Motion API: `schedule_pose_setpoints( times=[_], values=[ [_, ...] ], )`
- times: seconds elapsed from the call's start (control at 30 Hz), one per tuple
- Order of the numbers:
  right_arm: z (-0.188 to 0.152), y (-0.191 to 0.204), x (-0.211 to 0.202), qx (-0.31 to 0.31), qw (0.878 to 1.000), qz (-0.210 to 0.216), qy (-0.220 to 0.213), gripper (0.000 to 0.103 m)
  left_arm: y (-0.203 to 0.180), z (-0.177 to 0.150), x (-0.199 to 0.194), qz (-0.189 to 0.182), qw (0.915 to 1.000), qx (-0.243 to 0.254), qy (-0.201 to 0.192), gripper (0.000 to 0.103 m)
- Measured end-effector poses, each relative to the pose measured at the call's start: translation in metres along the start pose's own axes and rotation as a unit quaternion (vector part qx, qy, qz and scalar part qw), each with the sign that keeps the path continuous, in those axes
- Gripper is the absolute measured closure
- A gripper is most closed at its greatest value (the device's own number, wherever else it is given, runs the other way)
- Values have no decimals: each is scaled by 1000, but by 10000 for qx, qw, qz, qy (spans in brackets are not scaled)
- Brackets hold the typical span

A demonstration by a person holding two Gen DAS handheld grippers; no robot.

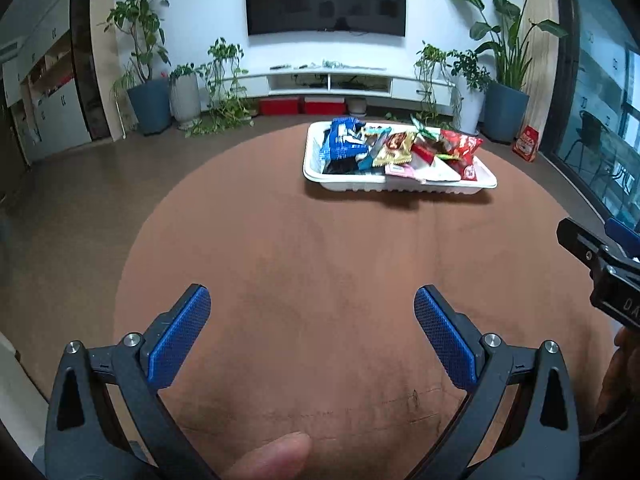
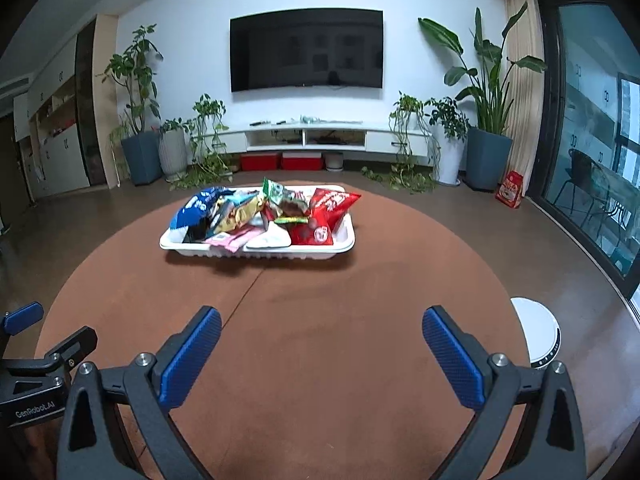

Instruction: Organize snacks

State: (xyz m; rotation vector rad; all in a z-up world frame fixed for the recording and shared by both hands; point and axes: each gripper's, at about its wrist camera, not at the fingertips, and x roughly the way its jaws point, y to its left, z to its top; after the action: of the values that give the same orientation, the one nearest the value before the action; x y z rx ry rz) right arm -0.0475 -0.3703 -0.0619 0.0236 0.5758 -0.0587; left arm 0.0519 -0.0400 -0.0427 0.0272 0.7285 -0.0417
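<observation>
Left gripper (image 1: 312,316) and right gripper (image 2: 322,338), jaws spread, empty; white tray (image 2: 256,254) with perhaps 10 snack packets (image 2: 276,212).

"genrobot.ai" printed on the left hand-held gripper (image 2: 24,328) body

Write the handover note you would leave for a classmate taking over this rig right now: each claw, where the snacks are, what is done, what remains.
Left claw: open, empty, low over the brown round table.
Right claw: open, empty, beside it.
Snacks: all piled in the white tray at the table's far side, blue bag left, red bag right.
Done: no packet lies outside the tray.
Left: nothing obvious; check the pile.
</observation>
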Motion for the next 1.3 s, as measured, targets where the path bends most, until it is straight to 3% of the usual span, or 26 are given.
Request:
schedule_pose_setpoints(
  times=[0.3,1.3],
  values=[
    [-4,4,4,-91,9999,7,121,0,1,0,13,2,9998,-75,169,0],
    [-5,6,10,-122,9991,-103,382,0,-4,-2,23,37,9998,-24,201,0]
  ],
)
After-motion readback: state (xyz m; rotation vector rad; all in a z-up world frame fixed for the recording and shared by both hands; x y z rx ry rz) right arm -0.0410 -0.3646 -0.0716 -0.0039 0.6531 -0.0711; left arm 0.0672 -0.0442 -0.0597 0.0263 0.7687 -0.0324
